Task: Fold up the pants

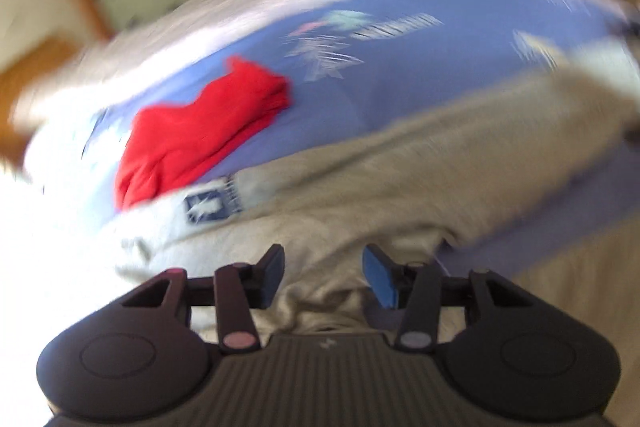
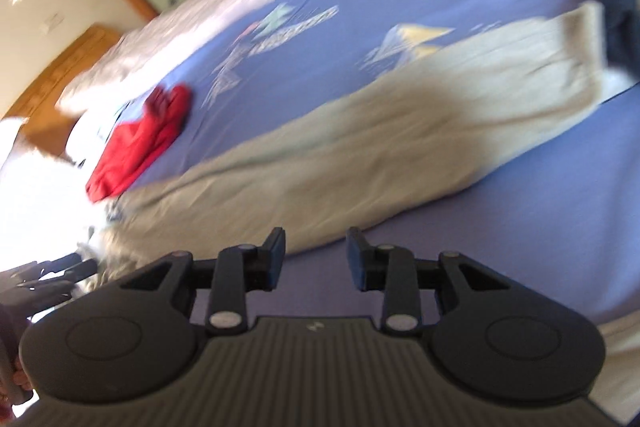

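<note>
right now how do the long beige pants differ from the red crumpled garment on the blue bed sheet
The long beige pants lie stretched out across the blue bed sheet; the red crumpled garment sits bunched in a heap. The pants cover far more sheet than the red garment. The pants reach both grippers; the red garment lies farther off. Both rest on the sheet, ungripped.

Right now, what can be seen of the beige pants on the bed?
The beige pants look like soft knit fabric, lying stretched long across the blue patterned bedsheet, not yet folded. A dark blue label patch sits near the waist end, beside the red garment. Both views are motion-blurred. The left gripper is open over the bunched waist end; whether it touches is unclear.
</note>
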The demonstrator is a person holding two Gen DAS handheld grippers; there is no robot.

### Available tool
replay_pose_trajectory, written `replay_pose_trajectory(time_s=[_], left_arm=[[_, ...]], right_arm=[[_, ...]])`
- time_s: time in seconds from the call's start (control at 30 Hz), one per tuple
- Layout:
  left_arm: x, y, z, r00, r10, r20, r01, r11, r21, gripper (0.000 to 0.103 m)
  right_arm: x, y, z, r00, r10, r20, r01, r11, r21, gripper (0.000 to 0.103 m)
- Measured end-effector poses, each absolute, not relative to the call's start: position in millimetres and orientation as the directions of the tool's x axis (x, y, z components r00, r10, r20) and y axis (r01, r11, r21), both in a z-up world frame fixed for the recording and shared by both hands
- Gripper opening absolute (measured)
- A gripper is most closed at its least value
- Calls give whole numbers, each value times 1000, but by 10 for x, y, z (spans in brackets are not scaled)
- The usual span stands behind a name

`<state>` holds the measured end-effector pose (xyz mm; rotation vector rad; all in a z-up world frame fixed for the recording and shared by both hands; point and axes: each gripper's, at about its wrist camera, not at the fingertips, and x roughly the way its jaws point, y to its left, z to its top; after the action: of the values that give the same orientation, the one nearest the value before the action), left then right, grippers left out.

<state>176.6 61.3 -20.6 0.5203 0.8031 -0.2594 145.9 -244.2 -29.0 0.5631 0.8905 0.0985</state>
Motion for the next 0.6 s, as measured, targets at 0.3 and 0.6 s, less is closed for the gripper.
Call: replay_pose_trajectory(time_s=[0.3, 0.6], left_arm=[[1801, 460, -601, 617, 39, -786, 539, 707, 458, 6], [1484, 922, -211, 594, -59, -802, 552, 756, 353, 23]], right_arm=[[1427, -2387, -226, 625, 281, -728, 160, 867, 472, 38], [1829, -3264, 72, 711, 7, -703, 300, 901, 312, 38]])
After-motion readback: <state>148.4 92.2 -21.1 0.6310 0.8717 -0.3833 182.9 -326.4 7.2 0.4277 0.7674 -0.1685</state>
